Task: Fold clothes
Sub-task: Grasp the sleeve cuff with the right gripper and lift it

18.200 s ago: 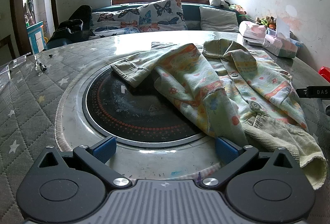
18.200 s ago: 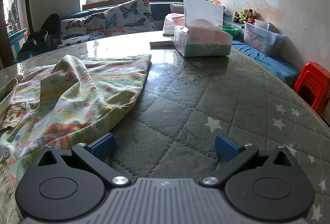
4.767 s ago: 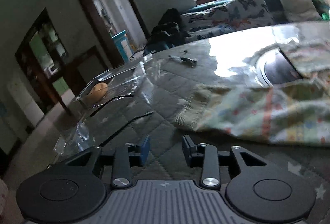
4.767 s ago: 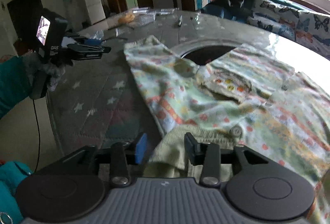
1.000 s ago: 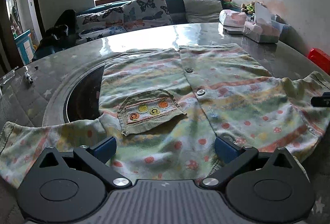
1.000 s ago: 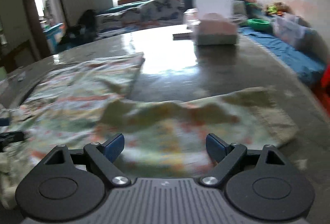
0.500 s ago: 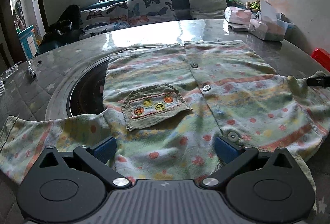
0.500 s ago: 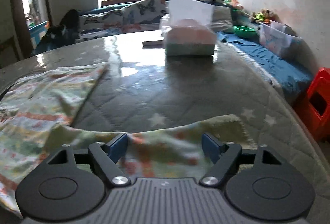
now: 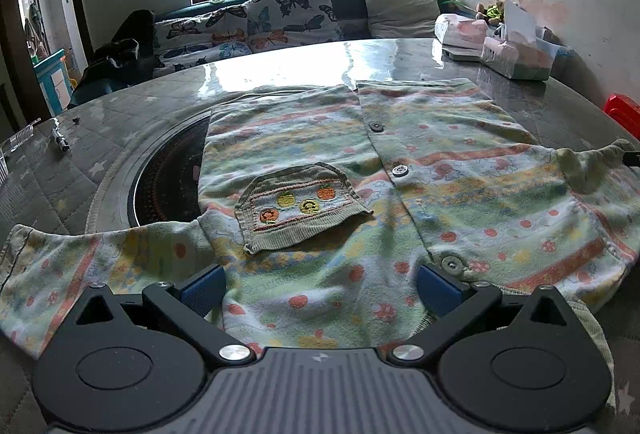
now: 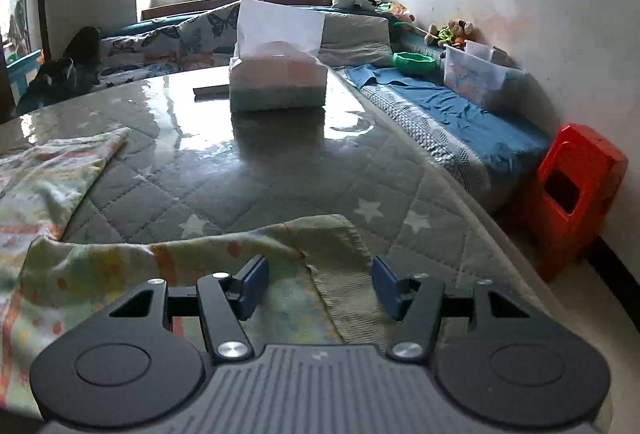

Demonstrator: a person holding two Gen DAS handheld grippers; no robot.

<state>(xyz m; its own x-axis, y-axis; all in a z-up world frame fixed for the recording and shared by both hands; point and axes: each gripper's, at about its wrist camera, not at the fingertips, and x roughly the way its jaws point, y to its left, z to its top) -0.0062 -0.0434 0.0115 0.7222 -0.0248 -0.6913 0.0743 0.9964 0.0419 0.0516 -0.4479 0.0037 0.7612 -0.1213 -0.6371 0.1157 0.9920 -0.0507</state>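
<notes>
A child's pale green printed shirt point(image 9: 400, 170) with buttons and an embroidered chest pocket point(image 9: 296, 206) lies spread flat on the round quilted table point(image 9: 72, 170), sleeves out to both sides. My left gripper point(image 9: 320, 288) is open and empty, hovering over the shirt's near hem. My right gripper point(image 10: 320, 286) is partly open, its blue pads on either side of the right sleeve's ribbed cuff point(image 10: 336, 254). The fabric lies between the jaws, not pinched. The right gripper's tip shows at the right edge of the left wrist view point(image 9: 632, 158).
A dark round hotplate point(image 9: 168, 174) sits in the table's middle, partly under the shirt. Tissue boxes point(image 10: 278, 82) stand at the table's far right. A small tool point(image 9: 62, 143) lies at the left. A red stool point(image 10: 576, 190) and a sofa point(image 9: 280, 22) stand beyond the table.
My right gripper has narrowed its jaws around the sleeve cuff and steadied over it. My left gripper has drawn back slightly and stays open.
</notes>
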